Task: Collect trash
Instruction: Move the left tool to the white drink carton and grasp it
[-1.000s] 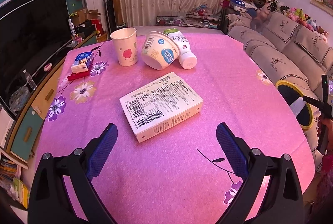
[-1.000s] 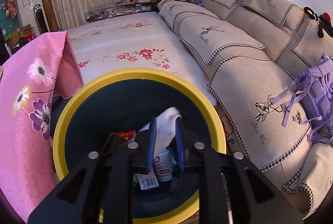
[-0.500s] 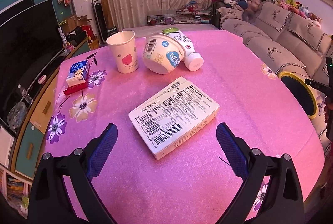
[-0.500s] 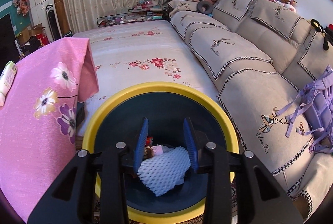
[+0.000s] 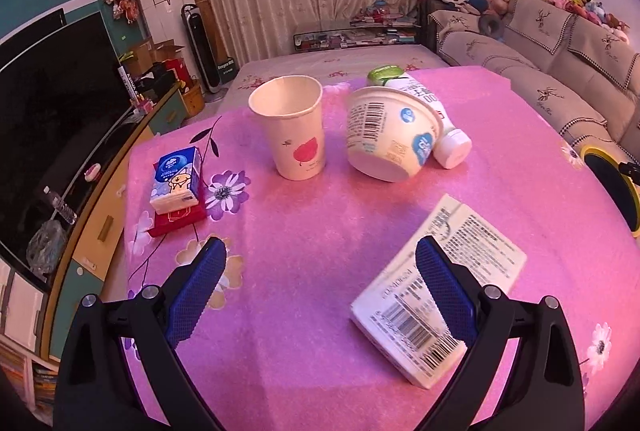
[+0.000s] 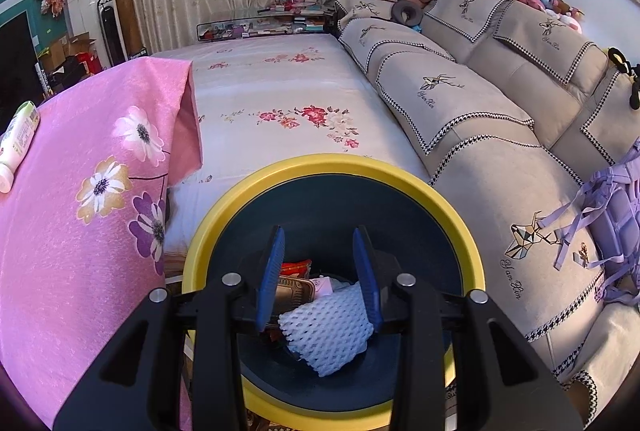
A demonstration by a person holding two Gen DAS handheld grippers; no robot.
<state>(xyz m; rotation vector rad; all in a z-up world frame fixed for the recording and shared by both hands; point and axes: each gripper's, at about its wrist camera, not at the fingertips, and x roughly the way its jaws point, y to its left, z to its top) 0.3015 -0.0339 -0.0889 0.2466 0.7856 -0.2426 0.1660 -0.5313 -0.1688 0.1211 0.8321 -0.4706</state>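
Right tongs [image 6: 319, 273] hang parted over the yellow-rimmed bin [image 6: 280, 173], jaws just opened — the white foam net [image 6: 330, 327] lies loose in the bin among other scraps, free of the pads. Left tongs [image 5: 318, 289] spread wide above the pink tabletop [image 5: 320, 223], gripping nothing — the flat carton [image 5: 472, 251] lies under the right-hand finger, with paper cup [image 5: 294, 131], tipped bowl [image 5: 390, 135] and bottle [image 5: 436, 115] farther back.
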